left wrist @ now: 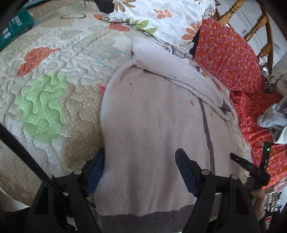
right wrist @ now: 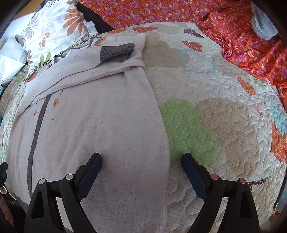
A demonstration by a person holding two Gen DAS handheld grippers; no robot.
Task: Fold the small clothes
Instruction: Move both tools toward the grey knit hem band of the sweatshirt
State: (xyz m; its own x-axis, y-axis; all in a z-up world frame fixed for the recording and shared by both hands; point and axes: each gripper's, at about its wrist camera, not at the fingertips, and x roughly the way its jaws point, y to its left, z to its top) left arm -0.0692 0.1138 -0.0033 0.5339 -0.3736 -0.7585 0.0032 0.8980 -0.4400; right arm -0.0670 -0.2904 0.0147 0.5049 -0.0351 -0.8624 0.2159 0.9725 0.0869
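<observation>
A small pale pink sweater (left wrist: 152, 125) with a grey hem and a grey stripe lies flat on a quilted patchwork bedspread (left wrist: 50, 93). One sleeve (left wrist: 179, 71) is folded across its upper part; its grey cuff (right wrist: 116, 52) shows in the right wrist view. My left gripper (left wrist: 140, 172) is open, its fingers straddling the sweater's left side near the hem. My right gripper (right wrist: 141, 168) is open over the sweater's (right wrist: 100, 129) right edge, one finger above the fabric, the other above the quilt (right wrist: 215, 125).
A floral pillow (left wrist: 161, 16) lies beyond the sweater. Red-orange floral cloth (left wrist: 229, 57) covers the right side, with grey clothes (left wrist: 272, 118) on it. A wooden chair back (left wrist: 251, 26) stands behind. A teal box (left wrist: 16, 26) sits at far left.
</observation>
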